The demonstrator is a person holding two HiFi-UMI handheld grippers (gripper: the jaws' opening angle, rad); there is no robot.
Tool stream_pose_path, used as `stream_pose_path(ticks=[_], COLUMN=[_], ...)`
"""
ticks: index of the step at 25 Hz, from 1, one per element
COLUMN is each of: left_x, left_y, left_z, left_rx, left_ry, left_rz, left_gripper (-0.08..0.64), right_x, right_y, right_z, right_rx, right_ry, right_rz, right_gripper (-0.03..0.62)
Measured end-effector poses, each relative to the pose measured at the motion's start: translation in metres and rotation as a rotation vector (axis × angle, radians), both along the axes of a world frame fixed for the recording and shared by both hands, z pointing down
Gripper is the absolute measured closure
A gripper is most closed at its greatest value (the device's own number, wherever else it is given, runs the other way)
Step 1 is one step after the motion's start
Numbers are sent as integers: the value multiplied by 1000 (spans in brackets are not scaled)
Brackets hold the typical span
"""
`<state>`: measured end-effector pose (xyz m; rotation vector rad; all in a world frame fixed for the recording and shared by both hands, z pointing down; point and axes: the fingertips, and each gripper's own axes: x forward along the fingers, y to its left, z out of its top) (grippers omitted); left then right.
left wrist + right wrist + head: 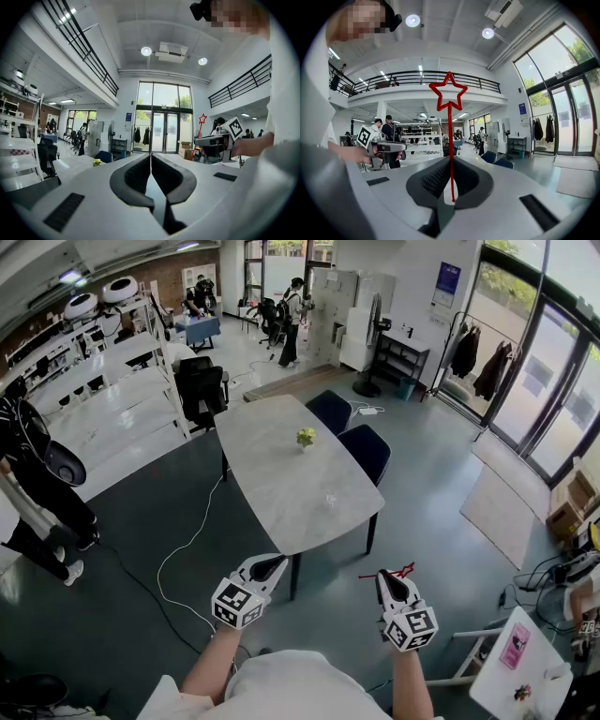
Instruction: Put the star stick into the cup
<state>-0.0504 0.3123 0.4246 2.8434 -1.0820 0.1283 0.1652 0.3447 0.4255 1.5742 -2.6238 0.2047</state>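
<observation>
facing the desk (281, 486), blue chairs (330, 410) beyond it, left gripper (276, 563) closed empty short of it, right gripper (388, 577) clamping star stick (449, 140)

Red star stick between white grippers in a grey room

The star stick (450, 136) is bright red: an outlined star on a thin red stem. The right gripper (450, 161) and left gripper (151, 157) are white with dark grey, finely textured pads (431, 180), and each bears a cube (236, 604) of black-and-white square markers. In the head view, the table (281, 465) at twelve o'clock is pale grey and faintly marbled, with a yellow-green sprig (306, 436) on it. The chairs (330, 409) are dark blue. The floor (141, 521) is dull grey-green, crossed by a white cable (183, 559). A pink card (515, 645) shows at four o'clock.
</observation>
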Motion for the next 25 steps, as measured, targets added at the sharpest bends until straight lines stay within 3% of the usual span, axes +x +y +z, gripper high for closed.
stream_pose_path(ticks=[14,25], left_x=[-20,-64], left_y=[-4,-8], left_z=[12,35], left_rx=[-40,-110], left_ry=[4,-17], left_rz=[5,38], left_gripper=[535,535], right_x=[-23,-76], right_y=[-5,-3], right_z=[3,22], right_rx=[-24,-71], right_ry=[-16,-33], right_rz=[1,-12], right_gripper=[574,573])
